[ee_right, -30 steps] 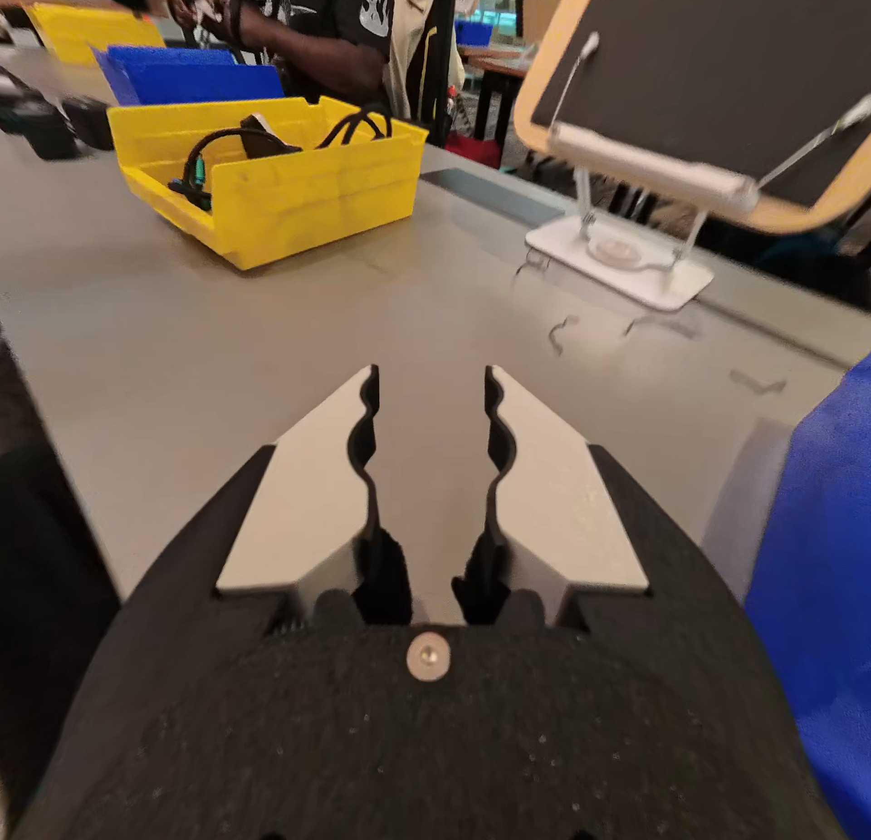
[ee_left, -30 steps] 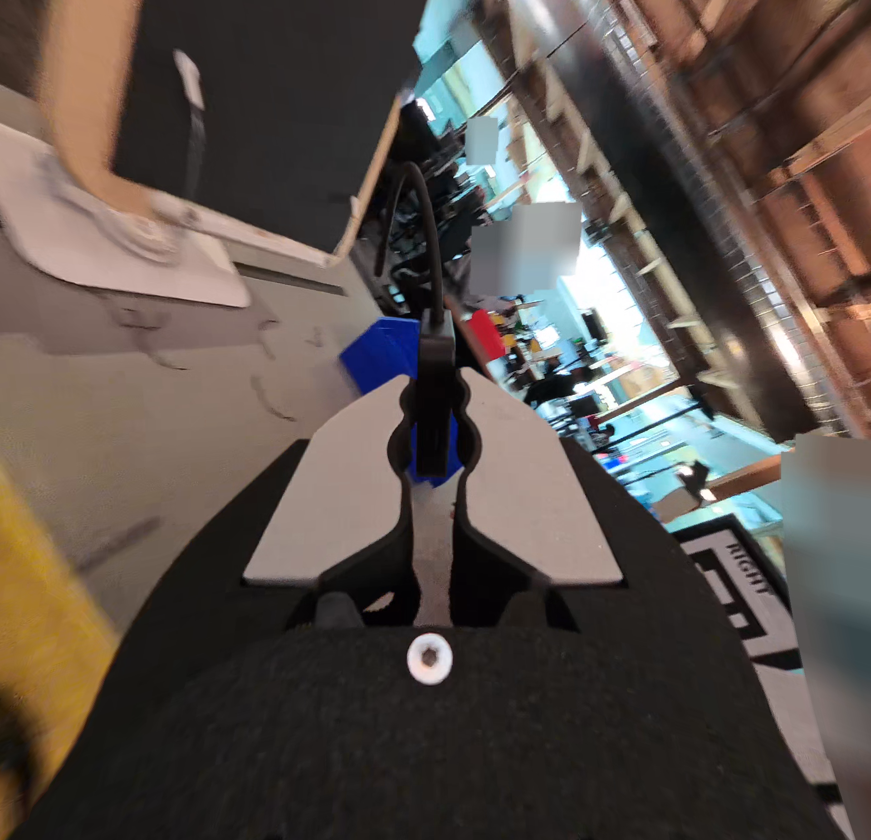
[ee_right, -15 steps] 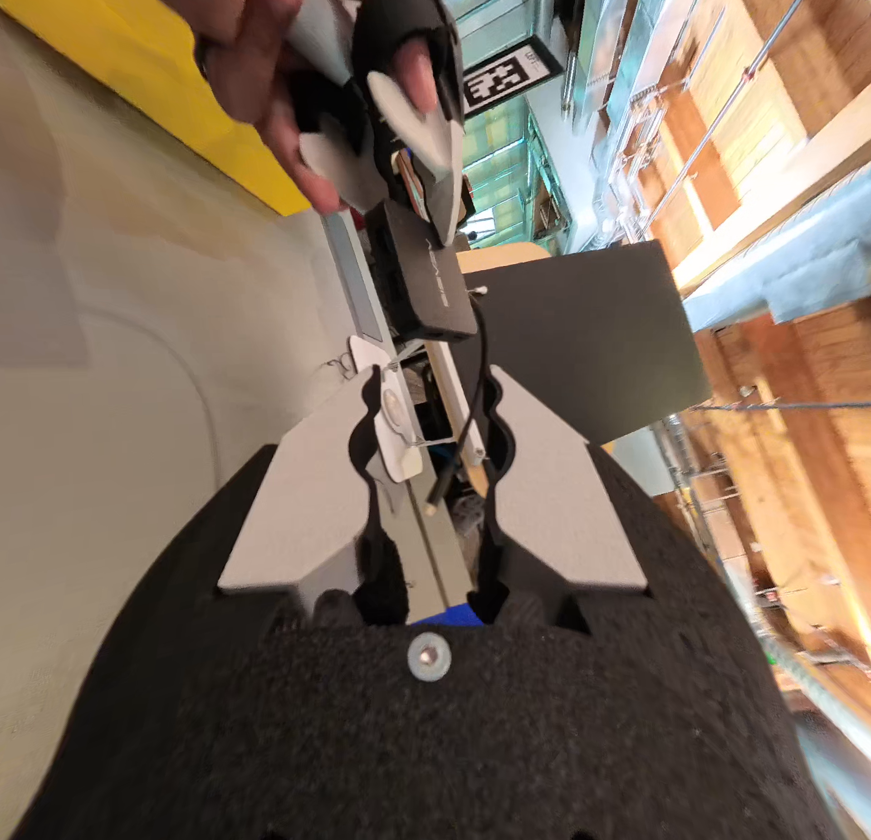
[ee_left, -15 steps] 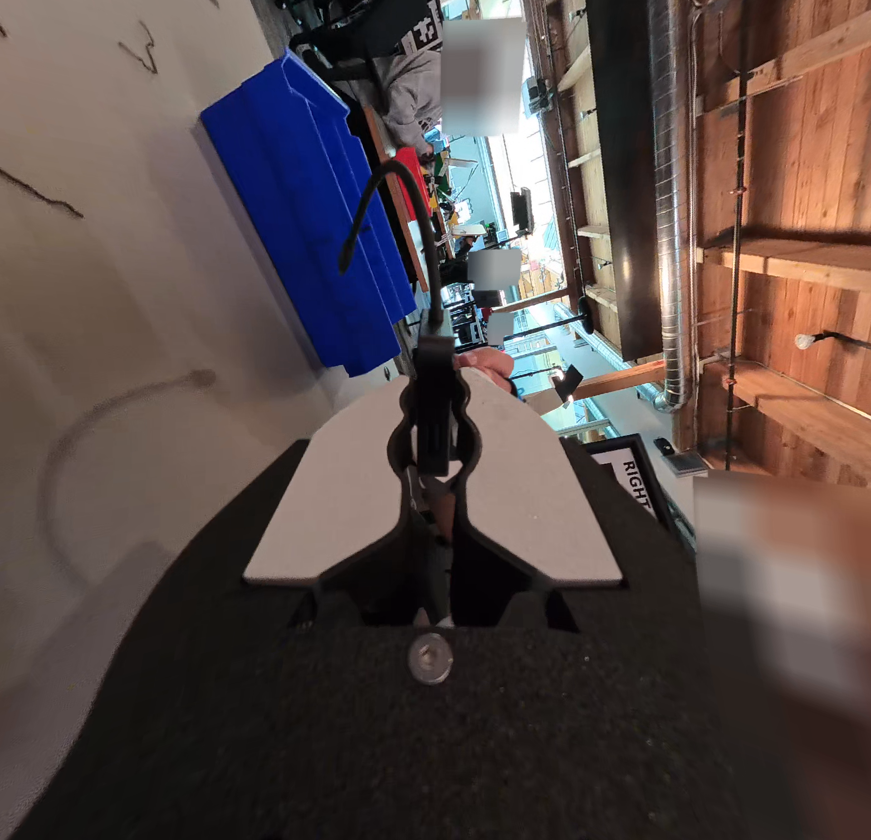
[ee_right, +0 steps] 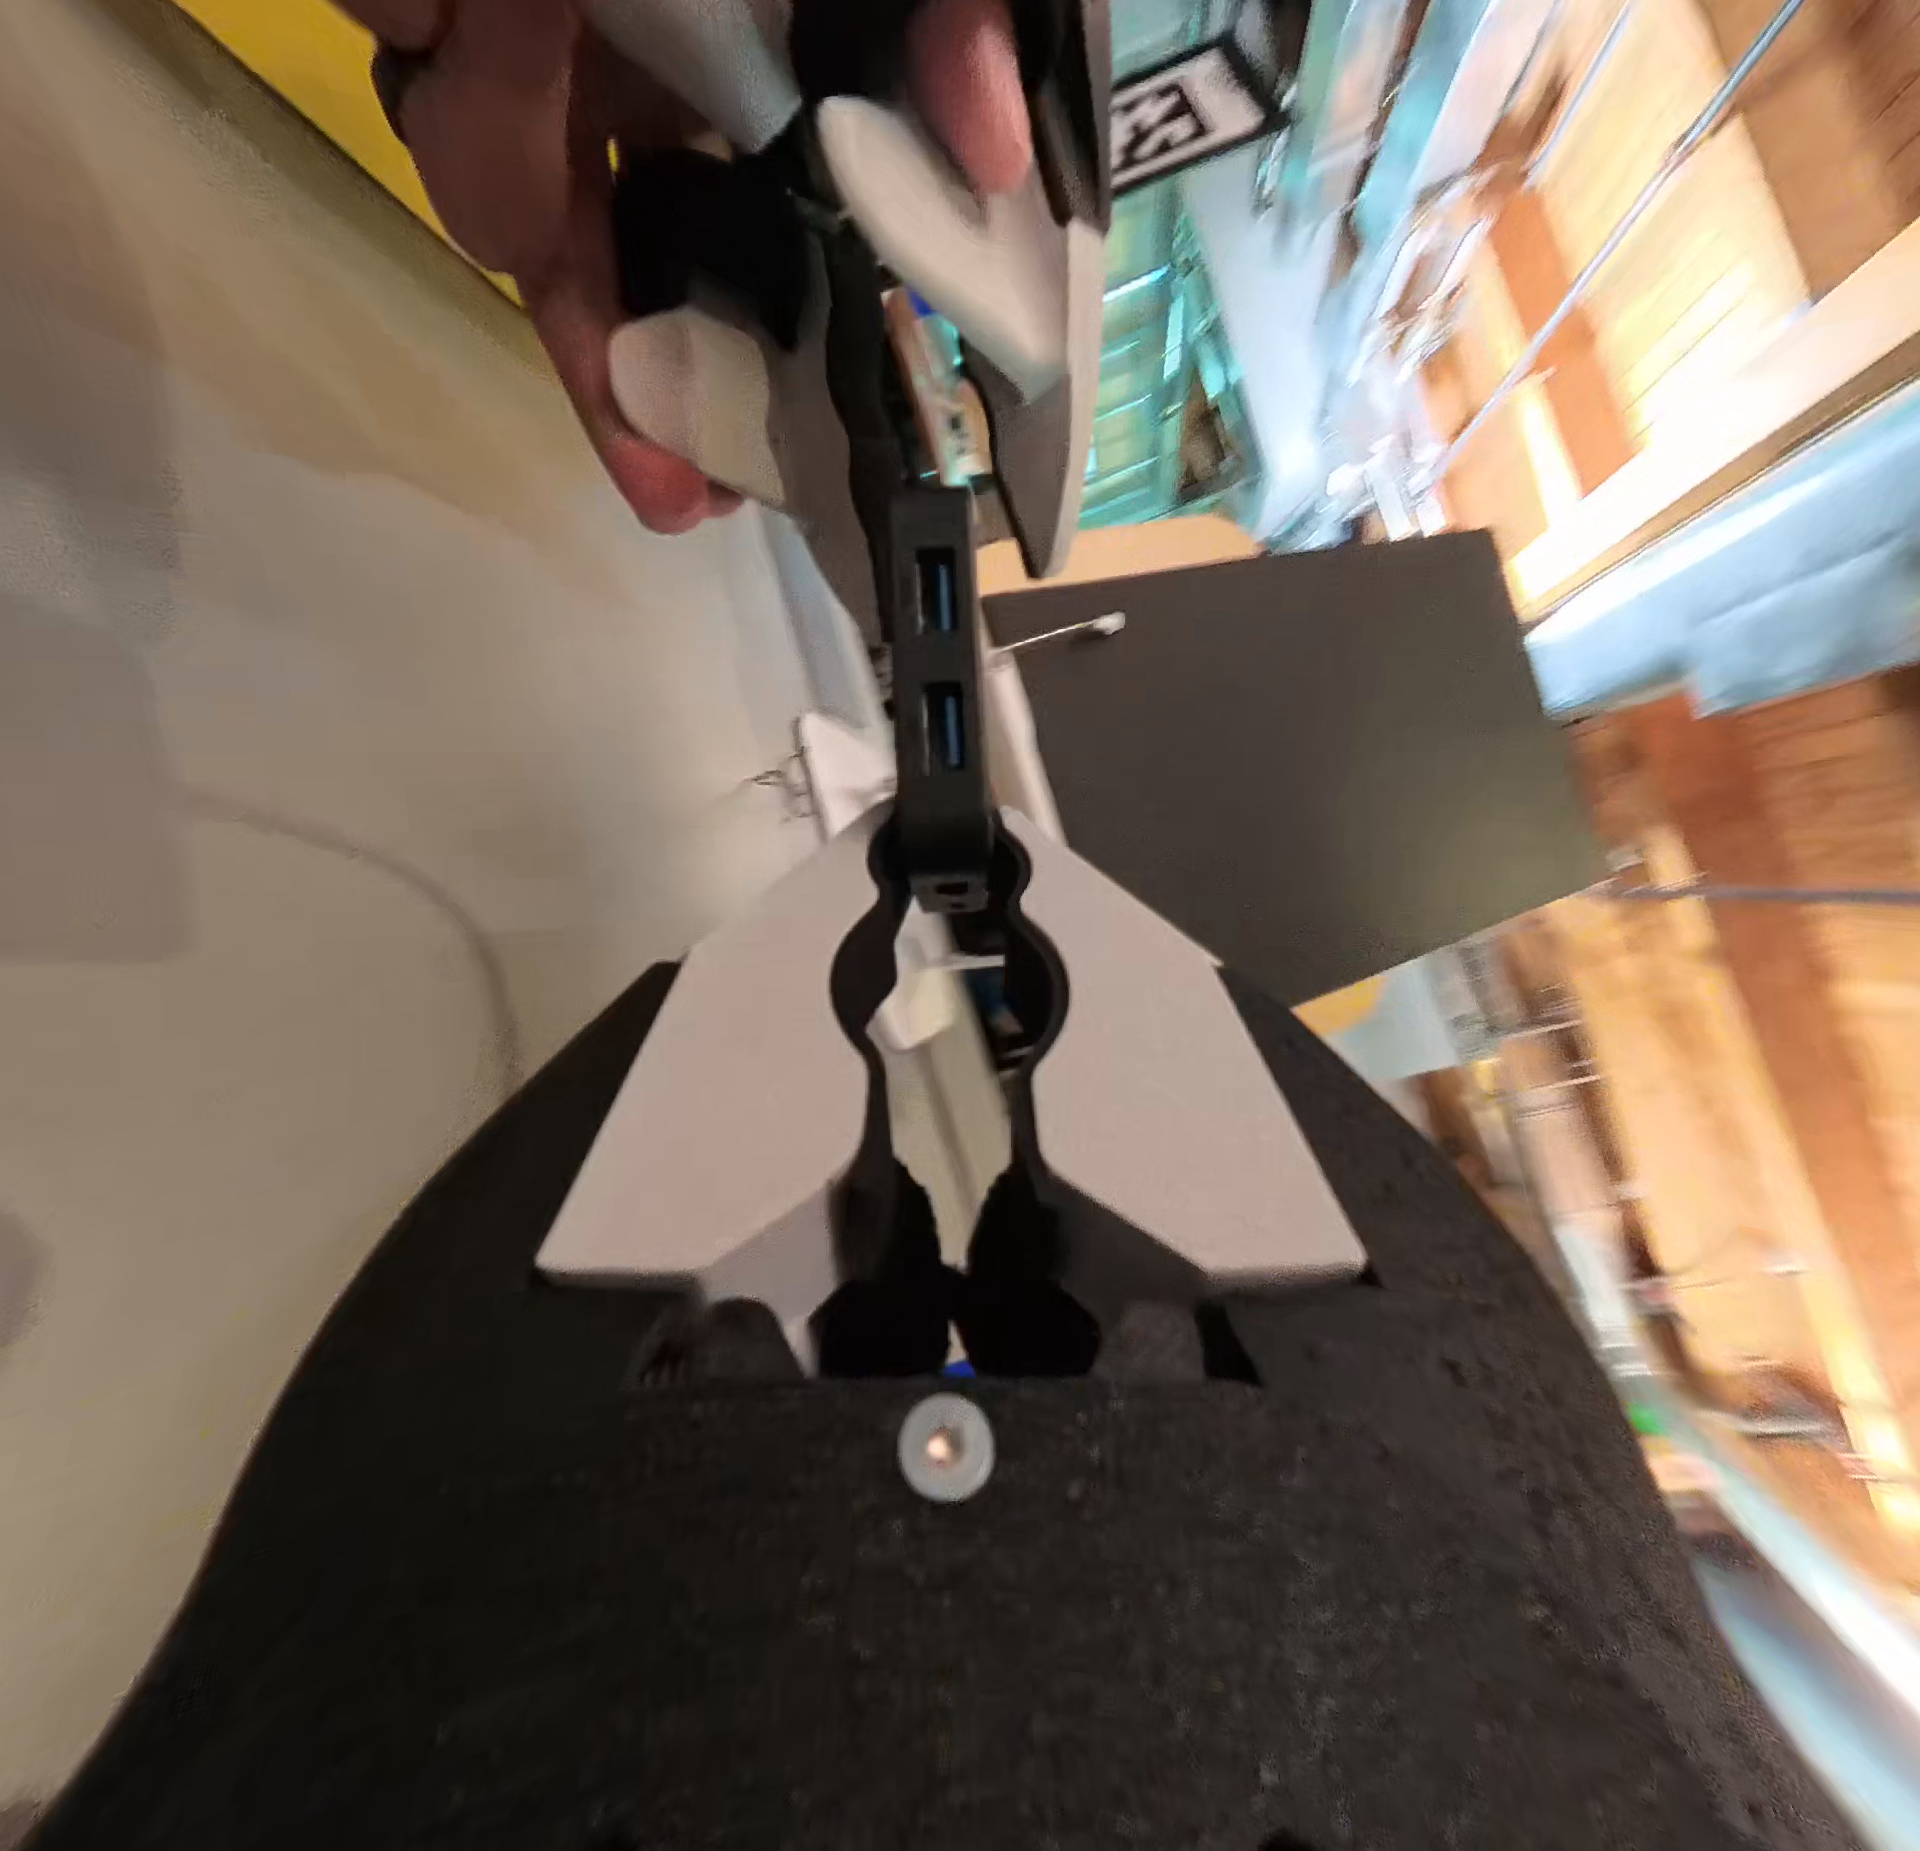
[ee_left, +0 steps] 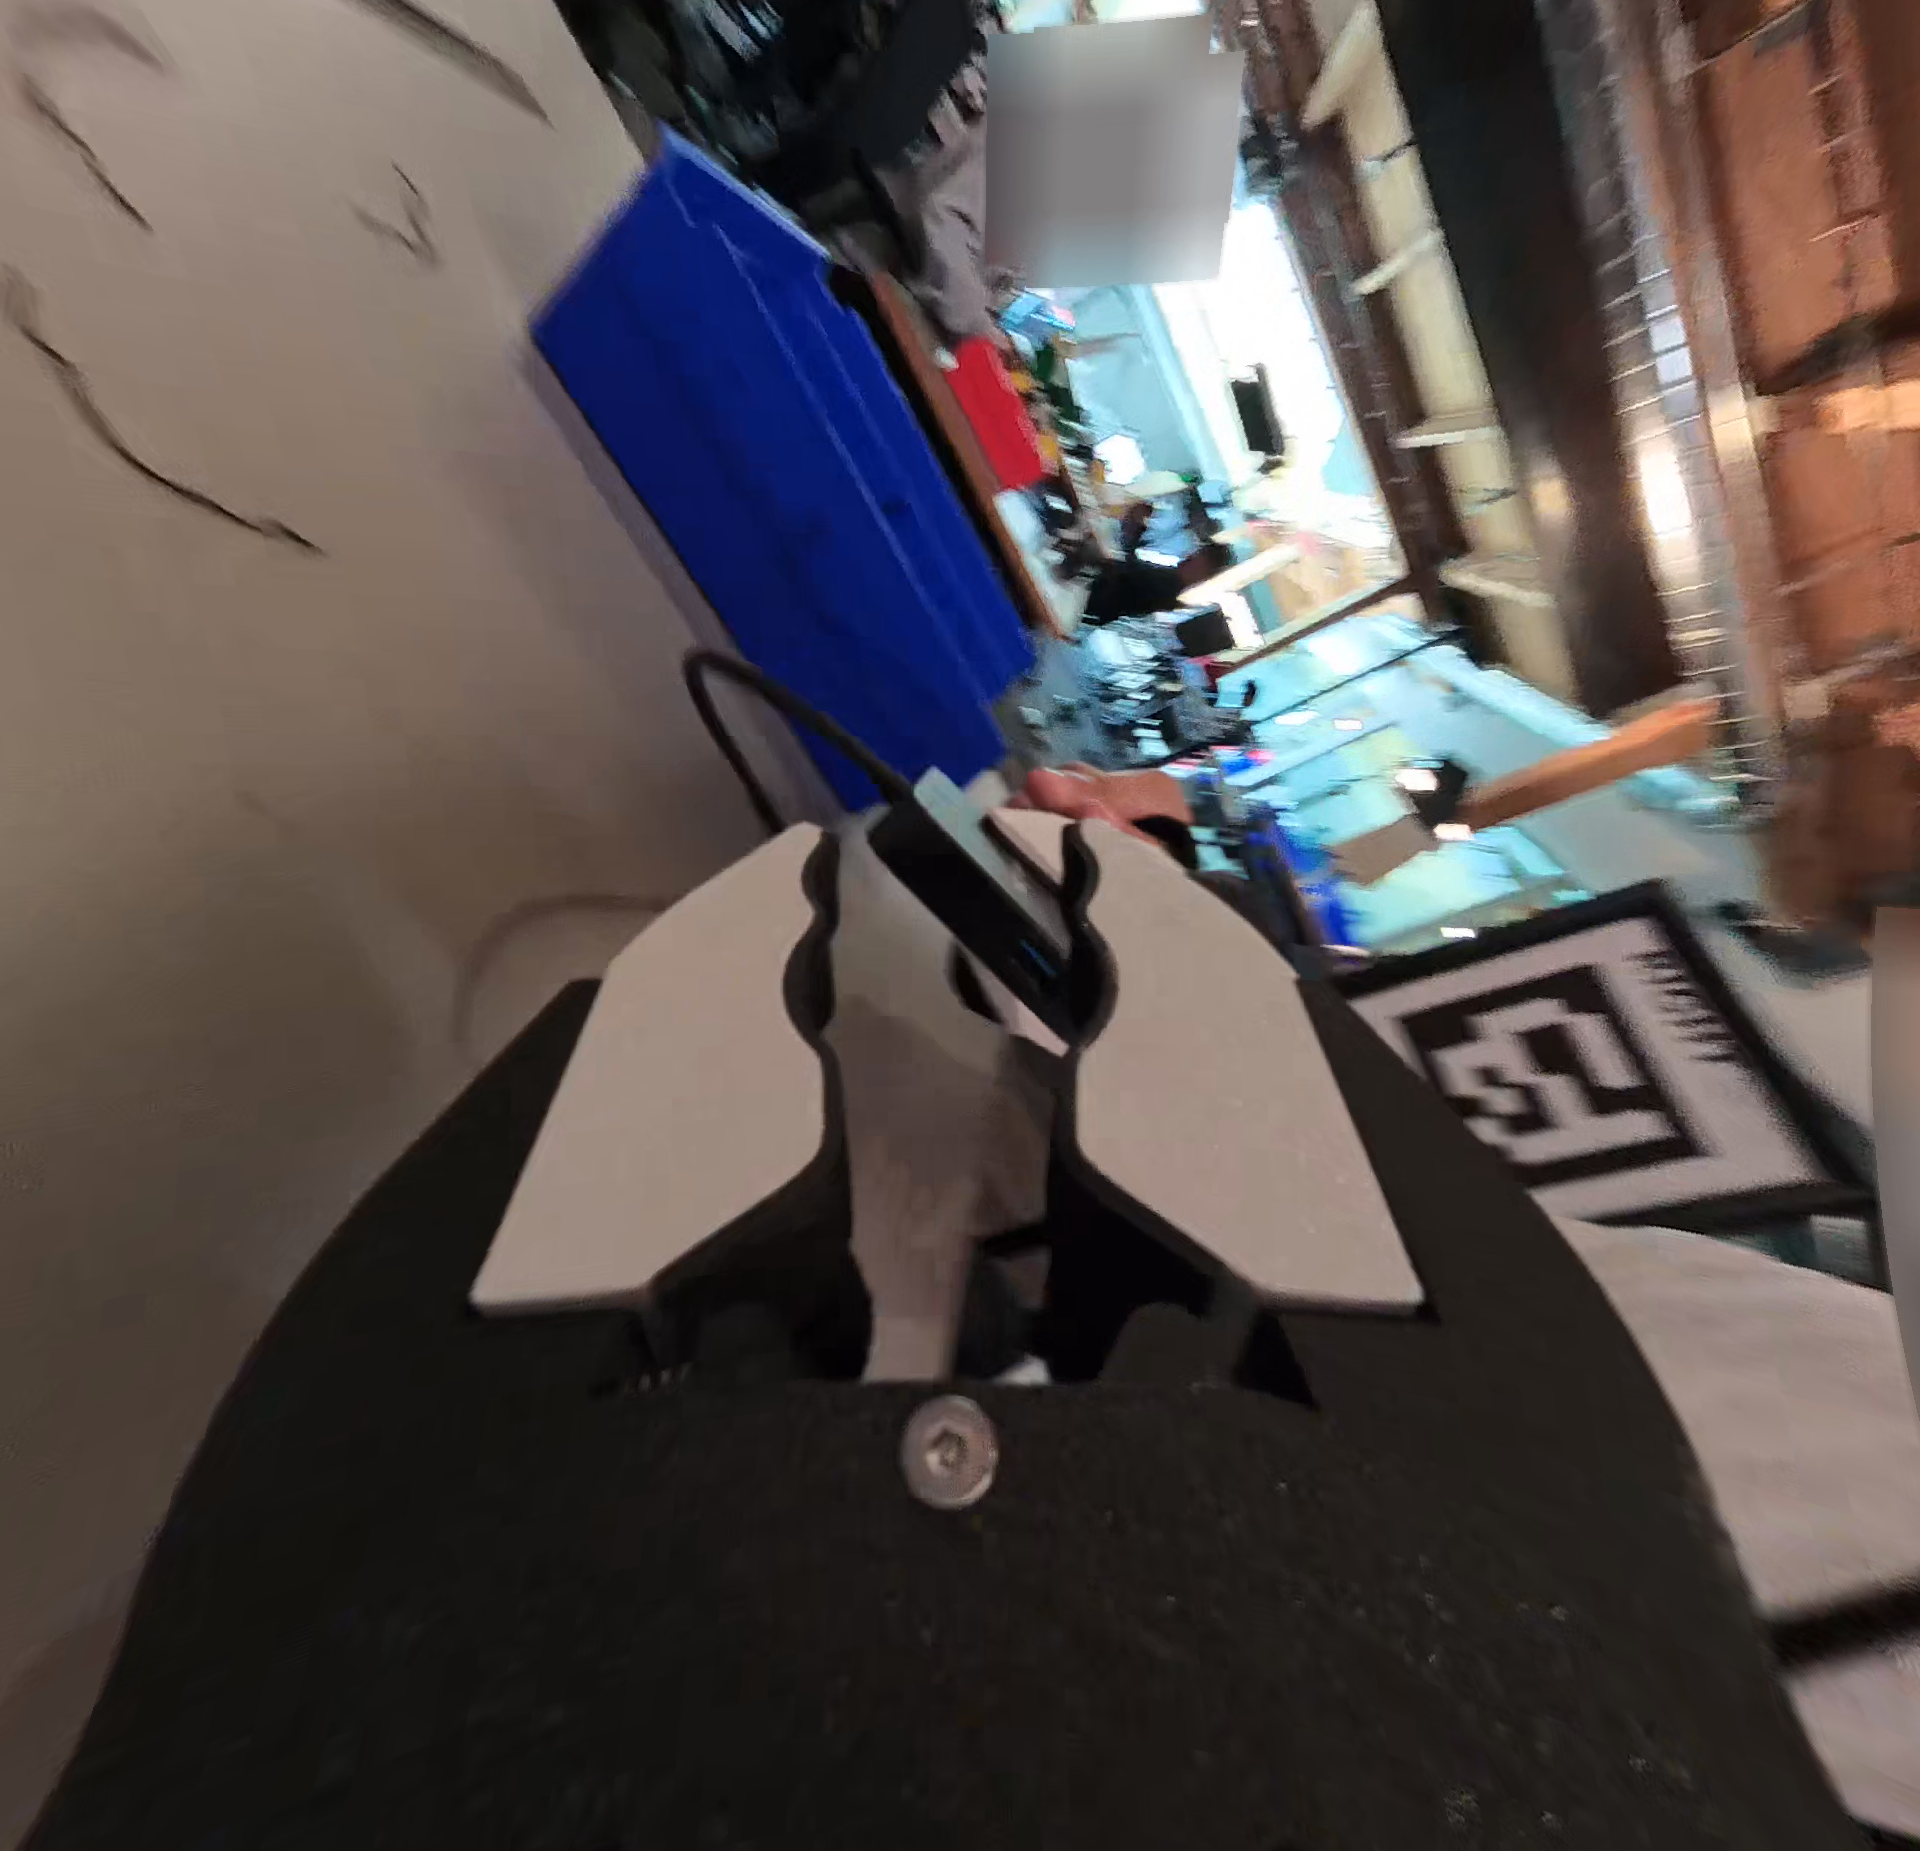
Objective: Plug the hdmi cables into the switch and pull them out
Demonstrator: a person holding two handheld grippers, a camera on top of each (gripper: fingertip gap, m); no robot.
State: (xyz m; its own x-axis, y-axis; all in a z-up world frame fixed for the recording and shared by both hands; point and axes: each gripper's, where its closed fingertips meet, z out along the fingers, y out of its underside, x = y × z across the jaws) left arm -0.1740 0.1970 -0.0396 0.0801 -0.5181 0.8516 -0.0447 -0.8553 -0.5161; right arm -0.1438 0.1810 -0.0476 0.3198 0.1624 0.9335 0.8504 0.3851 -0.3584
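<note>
The black switch [ee_right: 935, 679], a slim box with blue ports on its side, hangs in the air between both grippers. My right gripper [ee_right: 940, 830] is shut on its near end. My left gripper [ee_left: 945, 835] is open; the switch [ee_left: 966, 908] lies between its fingers, close to the right one, and the pads do not press on it. A thin black cable [ee_left: 748, 700] loops from the switch's far end. In the right wrist view a hand holds the left gripper, and its fingers [ee_right: 935, 201] are spread around the switch's far end.
The grey table [ee_left: 260, 762] is tilted in both views. A blue bin [ee_left: 790, 513] stands on it, and a yellow bin's edge [ee_right: 343, 108] shows. A black board on a white stand [ee_right: 1278, 783] stands behind the switch. People and workbenches are far off.
The switch passed from one gripper to the other: my left gripper, which was shut on it, opened. My right gripper, open before, came up and closed on its other end.
</note>
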